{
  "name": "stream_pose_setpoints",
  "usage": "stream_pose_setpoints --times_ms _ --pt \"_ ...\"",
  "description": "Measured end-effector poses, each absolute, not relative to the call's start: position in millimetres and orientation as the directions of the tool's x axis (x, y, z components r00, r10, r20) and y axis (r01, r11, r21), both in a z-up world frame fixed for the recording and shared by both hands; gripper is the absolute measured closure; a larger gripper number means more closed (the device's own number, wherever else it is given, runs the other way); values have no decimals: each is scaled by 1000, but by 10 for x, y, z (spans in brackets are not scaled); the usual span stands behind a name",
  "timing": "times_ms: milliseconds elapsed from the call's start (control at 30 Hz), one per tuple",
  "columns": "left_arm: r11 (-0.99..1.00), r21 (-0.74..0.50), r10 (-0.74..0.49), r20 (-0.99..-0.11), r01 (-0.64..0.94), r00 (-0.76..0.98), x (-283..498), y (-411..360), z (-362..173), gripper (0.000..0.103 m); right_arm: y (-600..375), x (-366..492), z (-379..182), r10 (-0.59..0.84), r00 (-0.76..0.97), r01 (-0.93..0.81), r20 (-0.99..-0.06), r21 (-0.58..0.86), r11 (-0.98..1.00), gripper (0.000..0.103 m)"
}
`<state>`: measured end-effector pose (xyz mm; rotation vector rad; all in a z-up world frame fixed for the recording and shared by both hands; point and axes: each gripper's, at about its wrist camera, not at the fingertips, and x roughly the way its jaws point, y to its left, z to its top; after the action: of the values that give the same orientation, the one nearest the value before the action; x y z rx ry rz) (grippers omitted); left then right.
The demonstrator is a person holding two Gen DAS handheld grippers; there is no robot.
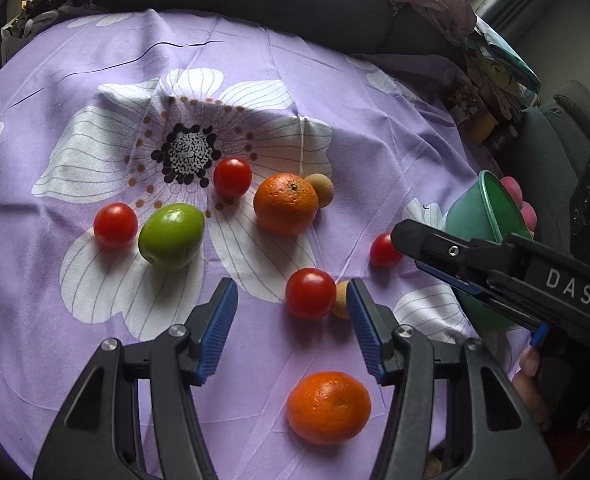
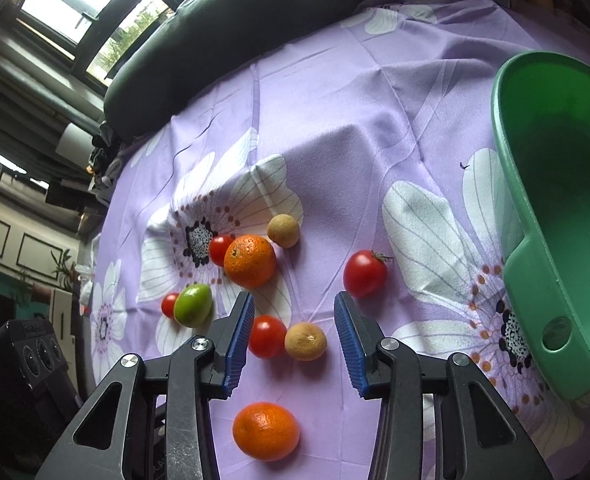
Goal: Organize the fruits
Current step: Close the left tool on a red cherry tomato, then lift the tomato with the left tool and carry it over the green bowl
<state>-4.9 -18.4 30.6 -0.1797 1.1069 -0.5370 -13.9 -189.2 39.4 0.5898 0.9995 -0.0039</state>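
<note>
Orange (image 1: 329, 408) below open left hand-held gripper (image 1: 293, 320), tomatoes perhaps

Matt floral cloth (image 1: 335, 80), glossy tomatoes (image 1: 310, 293), smooth plastic bowl (image 2: 555, 200)

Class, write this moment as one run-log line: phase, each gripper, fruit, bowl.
phase: reaching | left gripper: open, empty | right gripper: open, empty | fruit: all loose on purple cloth | green bowl: no fruit visible inside

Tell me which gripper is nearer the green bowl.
Right. The right gripper hovers open over the fruit with the green bowl close on its right side. The left gripper is farther off, over the cloth, with the right gripper between it and the bowl.
</note>
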Motion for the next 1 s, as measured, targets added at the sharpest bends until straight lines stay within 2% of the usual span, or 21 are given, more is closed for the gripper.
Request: stream_pose_setpoints --times_ms 67,233,600,733,867,1000 --pt "842 -433 -524 -798 322 297 -28 -243 258 47 -1880 -125 405 188 551 283 -813 395 874 58" --pt "867 -400 -481 -825 297 295 6 -322 172 53 -1836 29 280 30 490 334 -871 219 917 58" --pt "850 -475 -525 -801 229 288 59 -169 130 71 -1811 157 123 26 447 338 -894 196 920 58" --pt "855 -467 -517 -803 226 296 41 -153 126 72 -1801 161 75 28 434 340 -901 192 921 58" --pt "860 -452 -508 -804 237 309 20 -175 137 73 -1782 160 84 24 445 328 -895 188 926 72" --pt "861 -450 -506 -804 236 312 31 -181 138 73 -1760 174 63 30 441 324 -897 190 927 75"
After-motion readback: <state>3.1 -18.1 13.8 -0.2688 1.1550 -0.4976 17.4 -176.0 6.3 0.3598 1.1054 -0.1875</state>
